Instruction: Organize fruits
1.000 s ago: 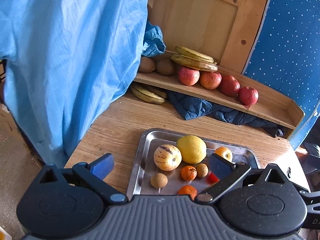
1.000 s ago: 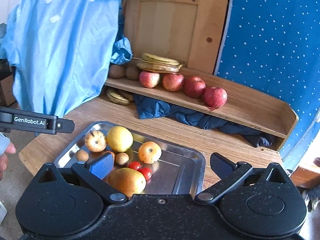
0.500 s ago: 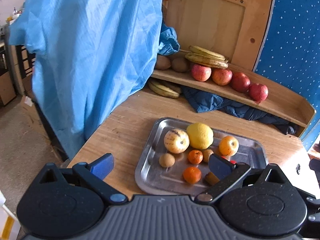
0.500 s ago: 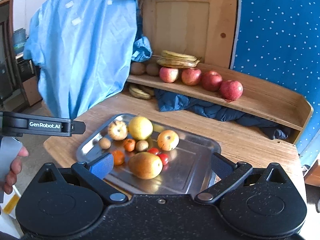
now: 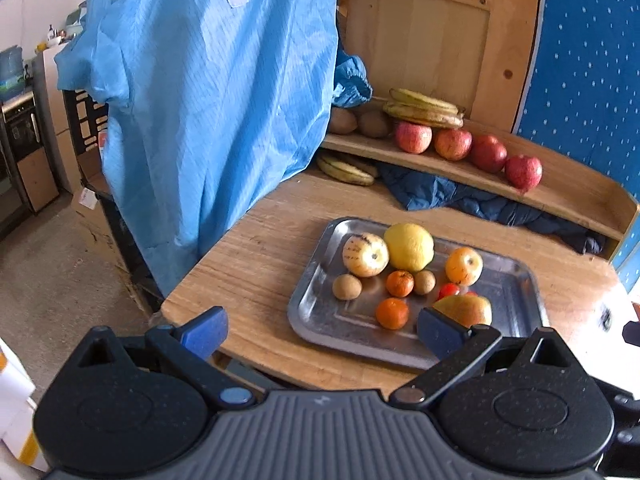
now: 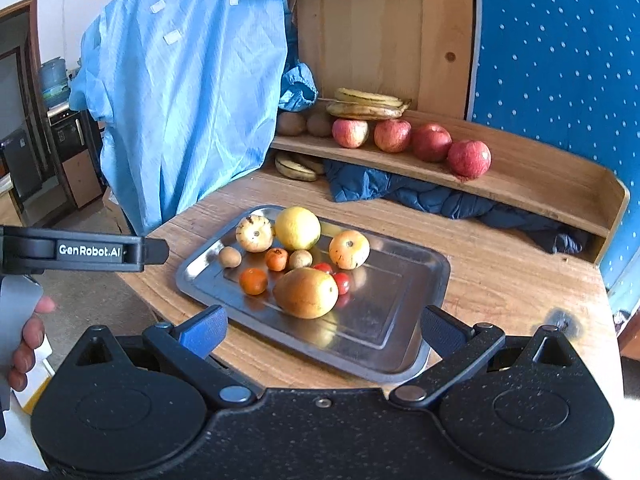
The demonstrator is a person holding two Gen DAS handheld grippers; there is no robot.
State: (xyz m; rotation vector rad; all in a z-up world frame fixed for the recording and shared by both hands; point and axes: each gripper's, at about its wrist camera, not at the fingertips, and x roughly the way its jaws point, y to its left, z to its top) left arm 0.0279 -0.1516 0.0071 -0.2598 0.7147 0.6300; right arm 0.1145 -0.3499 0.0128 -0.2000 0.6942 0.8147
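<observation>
While both grippers are hovering off the near edge of the wooden table [image 6: 500,264], the metal tray [image 6: 400,320] is lying flat on it with its long axis running from near right to far left in the right wrist view. Lying on the tray, the mango [image 6: 306,293] is sitting nearest, its long axis roughly across the view, with two cherry tomatoes [image 6: 341,282] touching its far side. Behind these, the lemon [image 6: 297,227], a striped pale melon [image 6: 254,233], a yellow-orange apple [image 6: 349,249], two tangerines [image 6: 253,281] and two small brown fruits [image 6: 229,257] are clustering toward the tray's far-left half. On the raised shelf [image 6: 540,188], four red apples [image 6: 431,142] are lining up in a row beside bananas [image 6: 366,105].

The left gripper [image 5: 322,330] is showing its jaws spread wide with nothing between them; the right gripper [image 6: 322,328] is likewise gaping and holding nothing.
</observation>
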